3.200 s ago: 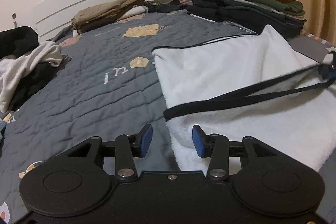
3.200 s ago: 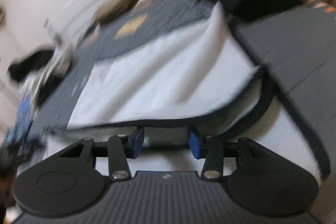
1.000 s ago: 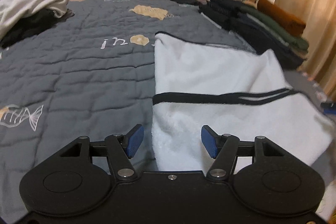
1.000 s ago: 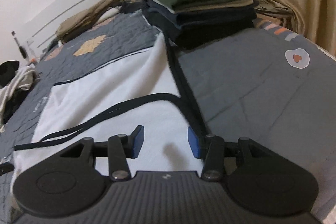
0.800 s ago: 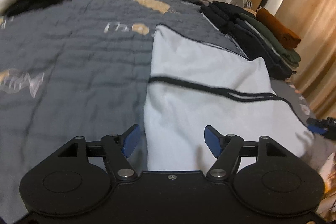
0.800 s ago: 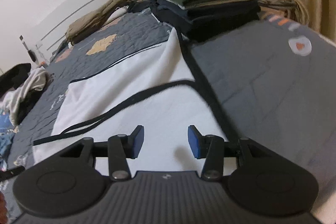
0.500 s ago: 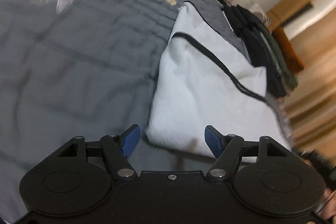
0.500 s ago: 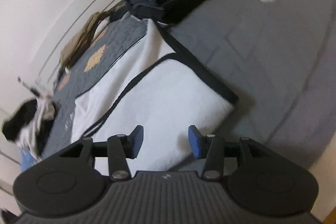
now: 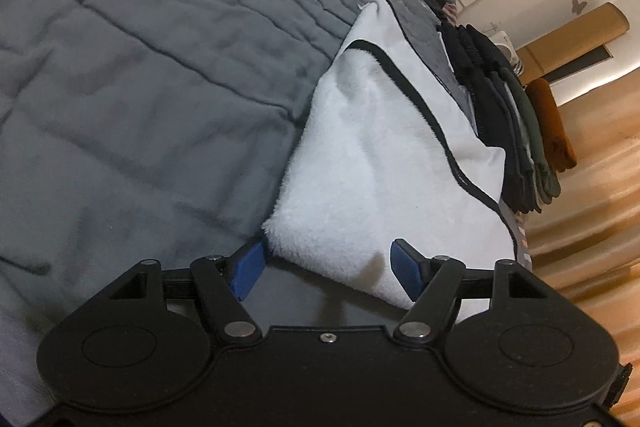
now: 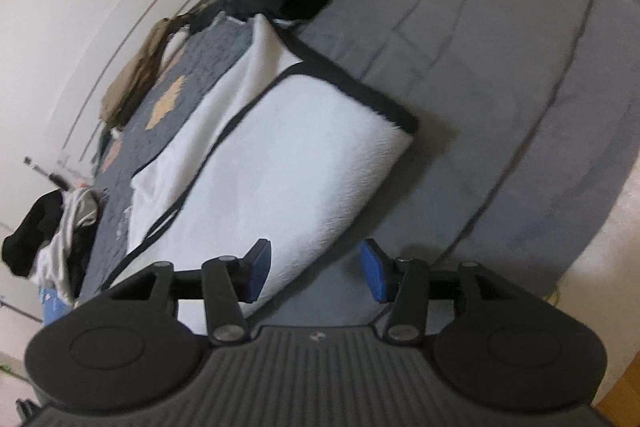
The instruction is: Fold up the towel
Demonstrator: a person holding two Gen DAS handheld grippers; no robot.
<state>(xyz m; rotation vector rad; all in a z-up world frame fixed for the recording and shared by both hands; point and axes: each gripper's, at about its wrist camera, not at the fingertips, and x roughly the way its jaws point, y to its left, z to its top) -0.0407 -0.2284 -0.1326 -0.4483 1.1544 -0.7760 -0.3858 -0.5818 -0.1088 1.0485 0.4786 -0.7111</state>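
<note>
- White towel (image 9: 372, 167) lies folded on bed (image 9: 140, 67), long axis running away from both tools.
- Left tool (image 9: 326, 267) open, straddling near corner.
- Right tool (image 10: 316, 267) open, jaws just widened, other near corner at its left pad, ungripped.

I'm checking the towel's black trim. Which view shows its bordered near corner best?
The right wrist view: the towel shows its thick black border wrapping the corner. The left wrist view shows the towel with only thin trim lines; its near corner looks plain white.
</note>
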